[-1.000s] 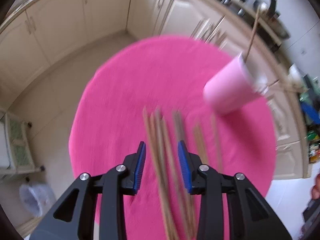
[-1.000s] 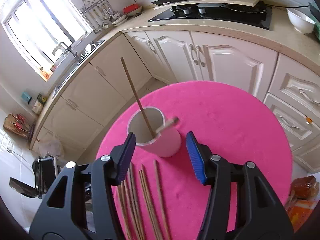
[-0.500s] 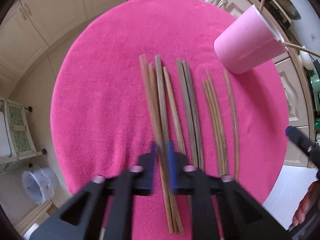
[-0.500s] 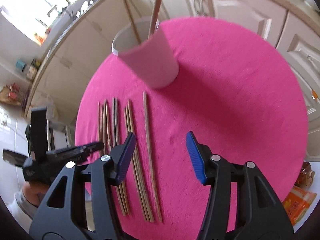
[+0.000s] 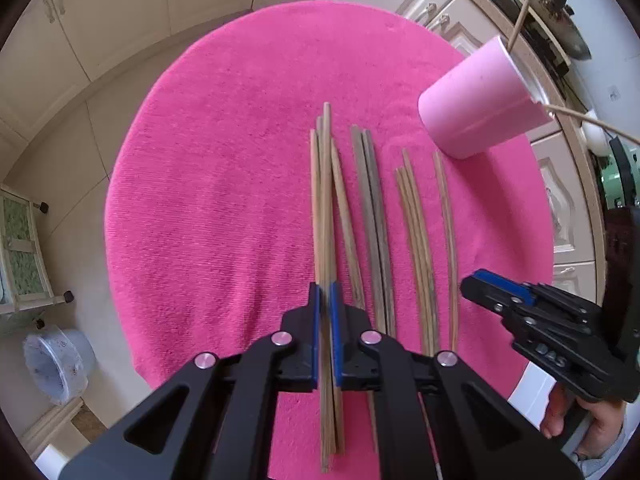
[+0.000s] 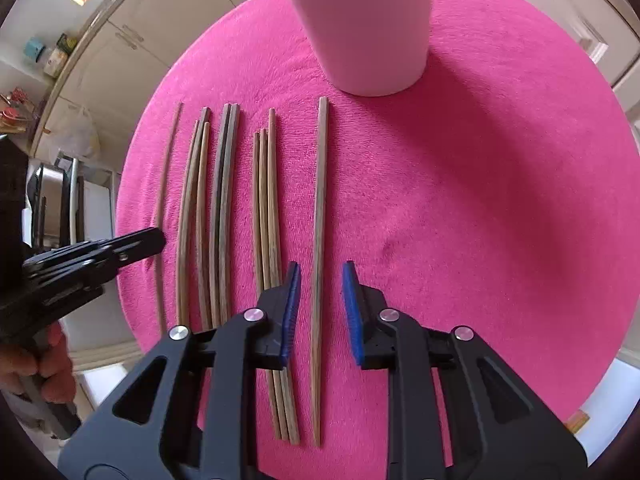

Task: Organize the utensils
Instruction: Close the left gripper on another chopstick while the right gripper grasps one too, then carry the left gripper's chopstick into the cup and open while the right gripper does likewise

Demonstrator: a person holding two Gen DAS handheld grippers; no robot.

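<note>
— What is the left gripper (image 5: pixel 325 332) doing?

— Its blue-padded jaws are clamped on a thin brown wooden chopstick (image 5: pixel 326 208), which runs straight out ahead between the pads over the round pink towel-covered table (image 5: pixel 224 184). More wooden chopsticks (image 5: pixel 376 220) lie in a row just right of those jaws, flat on the cloth.

— And the right gripper (image 6: pixel 319 312)?

— Its jaws have just been closing, yet they stand apart. A single pale wooden chopstick (image 6: pixel 320 208) lies between them, touching neither pad. Just left of the jaws lies a bundle of three brown chopsticks (image 6: pixel 264 200); further left lie the rest of the row.

— Where is the holder?

— The pink cylindrical cup (image 6: pixel 360 24) stands upright straight ahead of the right jaws, just beyond the far tip of that single stick. From the left wrist view it sits ahead and to the right, with two sticks already poking out of its mouth.

— Any hands showing?

— A hand (image 5: pixel 580 420) grips the right tool at the left view's lower right edge.
</note>
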